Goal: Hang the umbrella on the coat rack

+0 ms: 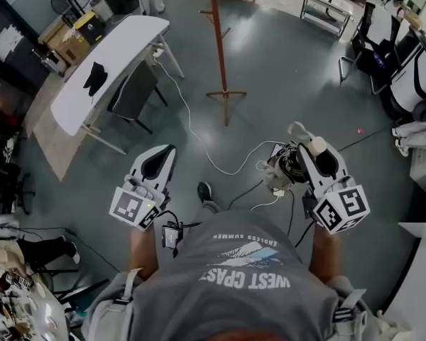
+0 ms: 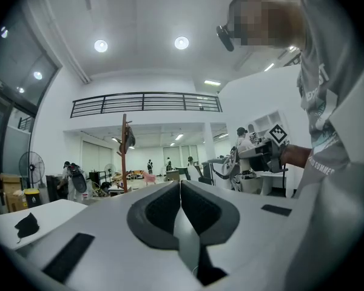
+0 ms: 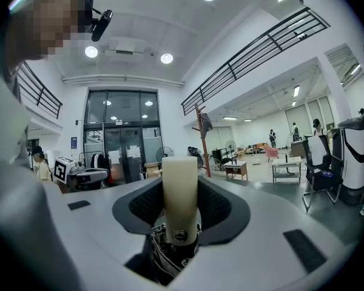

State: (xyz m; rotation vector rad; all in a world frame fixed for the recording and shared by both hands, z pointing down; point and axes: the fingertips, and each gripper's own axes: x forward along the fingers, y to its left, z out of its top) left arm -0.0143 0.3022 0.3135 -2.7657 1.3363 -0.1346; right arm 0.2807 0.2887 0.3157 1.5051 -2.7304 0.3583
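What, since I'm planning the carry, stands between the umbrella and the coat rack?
Nothing upright: open floor from the umbrella in the right gripper to the coat rack; only a white cable lies there.

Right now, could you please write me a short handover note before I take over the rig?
Left gripper: shut, empty.
Right gripper: shut on the cream handle of the folded umbrella.
Coat rack: upright ahead, well apart from both grippers.
Done: umbrella in hand.
Left: carry it to the rack and hang it there.
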